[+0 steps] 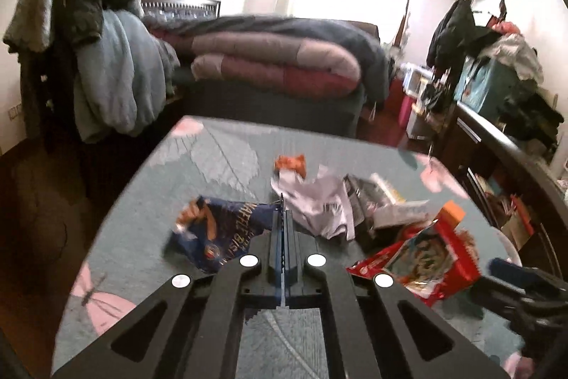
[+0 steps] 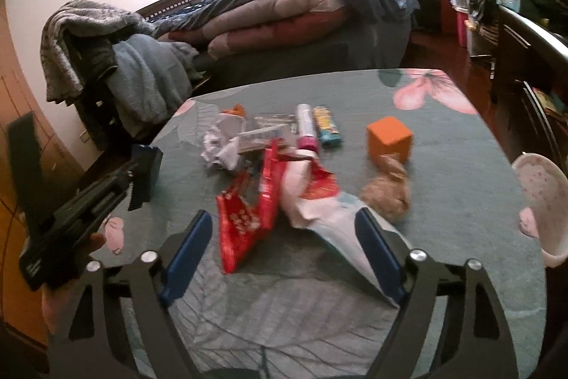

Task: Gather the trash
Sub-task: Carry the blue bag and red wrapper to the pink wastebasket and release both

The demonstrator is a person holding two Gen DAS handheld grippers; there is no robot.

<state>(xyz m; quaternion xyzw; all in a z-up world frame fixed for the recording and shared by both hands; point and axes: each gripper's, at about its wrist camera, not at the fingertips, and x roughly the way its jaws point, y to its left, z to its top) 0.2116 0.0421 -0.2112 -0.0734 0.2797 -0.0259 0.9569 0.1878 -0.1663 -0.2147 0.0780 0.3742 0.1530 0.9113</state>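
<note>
Closest to my left camera, the left gripper (image 1: 284, 219) is pressed together on the edge of a blue biscuit wrapper (image 1: 216, 237), held above the teal tablecloth (image 1: 220, 158). My right gripper (image 2: 284, 229) is spread wide, its fingers straddling a red snack bag (image 2: 248, 205). Crumpled white paper (image 2: 220, 148), an orange cube (image 2: 389, 137) and a white bowl (image 2: 543, 194) sit beyond.

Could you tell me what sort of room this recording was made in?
Most likely a bedroom: a bed piled with folded quilts, and clothes draped nearby, behind the table.
</note>
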